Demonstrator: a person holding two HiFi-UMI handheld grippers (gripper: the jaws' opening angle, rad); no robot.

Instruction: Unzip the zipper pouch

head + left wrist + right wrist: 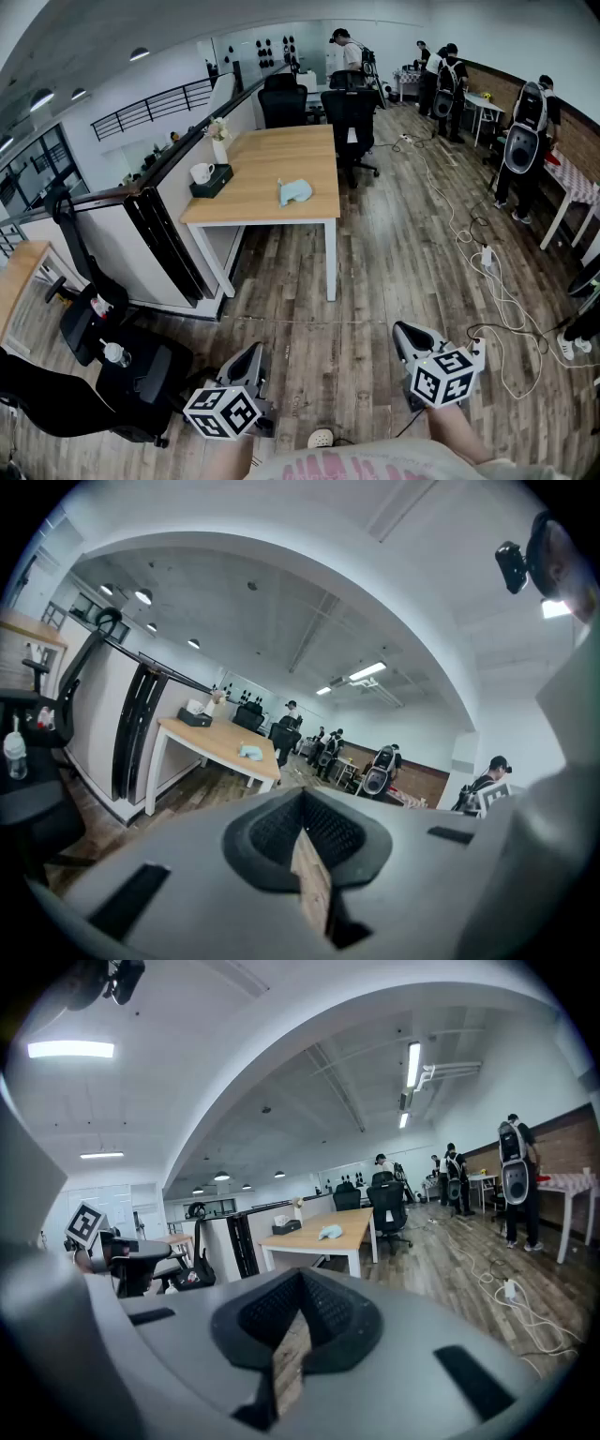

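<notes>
An open office with a wood-plank floor was recorded, with people occupied along the far wall. A wooden desk (267,155) on white legs stood well ahead of the wearer. The light blue zipper pouch (294,192) was found lying flat on it, toward the near edge and closer to the right-hand corner than the left, with bare wood all round it. It was judged to have been laid there for clear access from the near side.

A dark tissue box (212,182) and a white mug (202,172) were noted at the left edge, with a vase (219,150) behind them, all well apart from the pouch.

The left gripper (251,356) and the right gripper (409,334) were held low over the floor, close to the body and well short of the desk. The jaws of each were seen closed together with nothing between them. No contact with the pouch was observed. The task was judged not yet begun, with the approach to the desk outstanding.
</notes>
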